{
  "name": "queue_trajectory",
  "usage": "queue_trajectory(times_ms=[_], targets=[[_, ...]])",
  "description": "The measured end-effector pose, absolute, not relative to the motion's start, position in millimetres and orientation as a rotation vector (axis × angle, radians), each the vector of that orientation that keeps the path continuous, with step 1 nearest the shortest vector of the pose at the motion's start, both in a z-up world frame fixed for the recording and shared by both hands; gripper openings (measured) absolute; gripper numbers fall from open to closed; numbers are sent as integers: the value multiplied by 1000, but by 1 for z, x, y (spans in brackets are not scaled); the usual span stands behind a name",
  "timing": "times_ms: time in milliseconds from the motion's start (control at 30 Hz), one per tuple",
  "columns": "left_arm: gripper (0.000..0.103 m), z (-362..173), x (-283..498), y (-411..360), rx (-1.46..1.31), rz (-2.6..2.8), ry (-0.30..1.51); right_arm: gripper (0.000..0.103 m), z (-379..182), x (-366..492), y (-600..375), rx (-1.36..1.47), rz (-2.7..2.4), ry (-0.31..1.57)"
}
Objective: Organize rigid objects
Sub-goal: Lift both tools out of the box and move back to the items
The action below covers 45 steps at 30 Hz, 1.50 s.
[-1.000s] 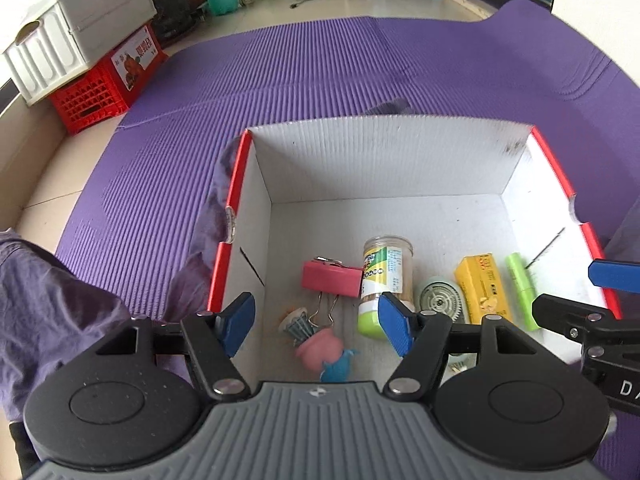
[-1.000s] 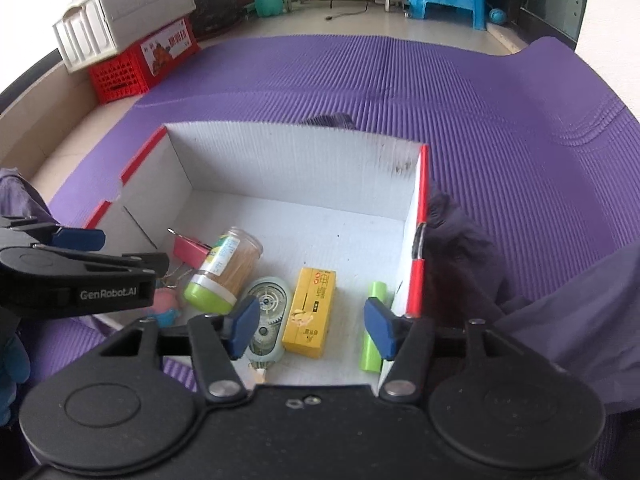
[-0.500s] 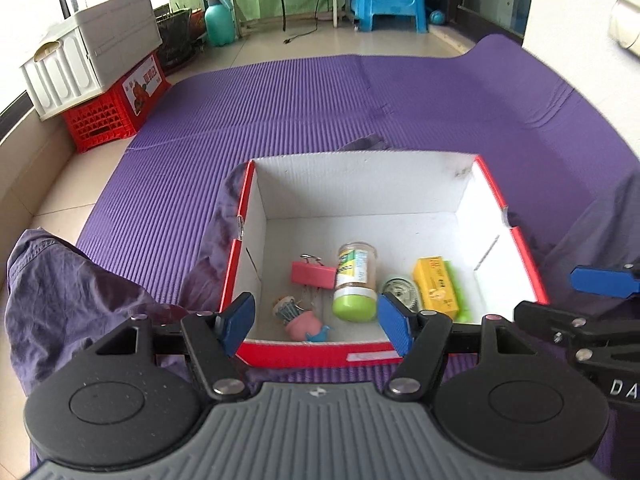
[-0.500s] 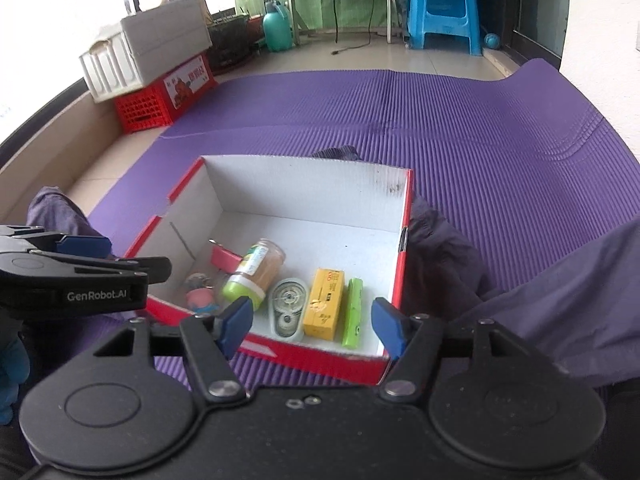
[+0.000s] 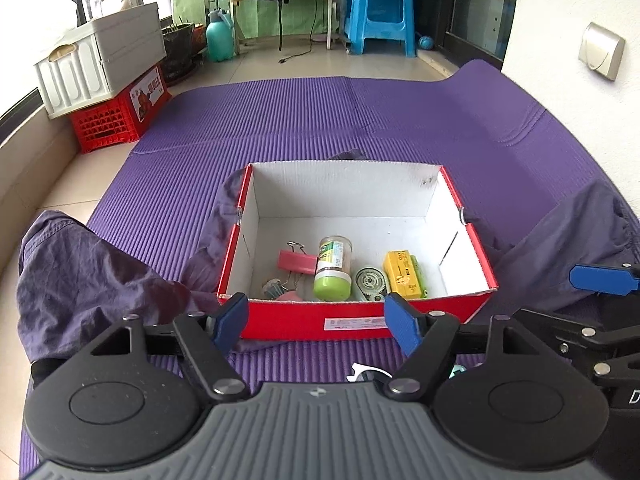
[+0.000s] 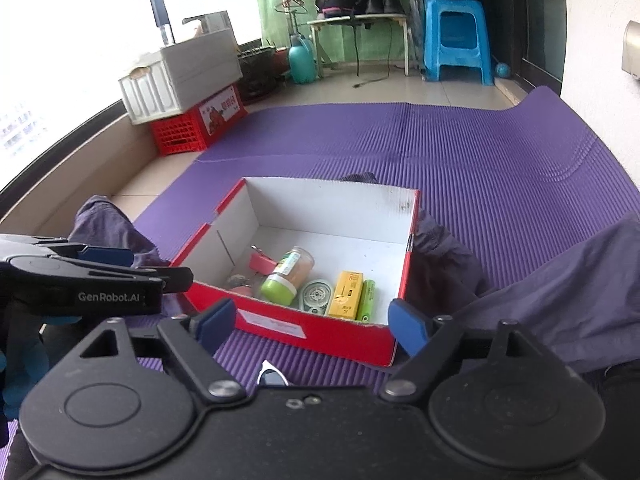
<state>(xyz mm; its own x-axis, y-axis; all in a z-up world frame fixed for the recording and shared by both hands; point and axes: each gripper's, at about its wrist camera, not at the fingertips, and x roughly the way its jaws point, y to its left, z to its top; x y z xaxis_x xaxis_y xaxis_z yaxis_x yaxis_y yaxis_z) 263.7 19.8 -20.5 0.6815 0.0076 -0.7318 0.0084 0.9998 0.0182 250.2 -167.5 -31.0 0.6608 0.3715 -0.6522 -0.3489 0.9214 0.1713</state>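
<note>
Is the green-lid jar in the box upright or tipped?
Tipped. The jar lies on its side on the box floor, green lid toward the near wall.

I see purple mat (image 5: 360, 120) over tiled floor (image 5: 256, 68), blue stool (image 5: 378, 16) at back, white crate (image 5: 100, 64) on red crate (image 5: 120, 116), bright window left.

Red box (image 6: 280, 326) on purple mat (image 6: 480, 168), right tool (image 6: 308, 322) gaping
</note>
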Motion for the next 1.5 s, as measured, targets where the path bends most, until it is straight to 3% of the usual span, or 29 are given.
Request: queue_trajectory(times_ms=[200,300,433,600,933,1500], targets=[[75,-15,244,19,8,-13,794,91,-29,232,-175,53,412,727],[84,-13,234,18,-1,-22,781,96,-27,223,-180,57,412,715],[85,-11,221,18,-24,-40,763,99,-28,210,-189,74,399,705],[102,-15,207,20,-89,-73,753,100,-35,198,-201,85,381,707],[103,-47,194,21,-169,-39,813,101,-63,188,-211,88,360,764],[103,-148,217,11,-184,151,1090,101,-133,214,-225,36,323,912]])
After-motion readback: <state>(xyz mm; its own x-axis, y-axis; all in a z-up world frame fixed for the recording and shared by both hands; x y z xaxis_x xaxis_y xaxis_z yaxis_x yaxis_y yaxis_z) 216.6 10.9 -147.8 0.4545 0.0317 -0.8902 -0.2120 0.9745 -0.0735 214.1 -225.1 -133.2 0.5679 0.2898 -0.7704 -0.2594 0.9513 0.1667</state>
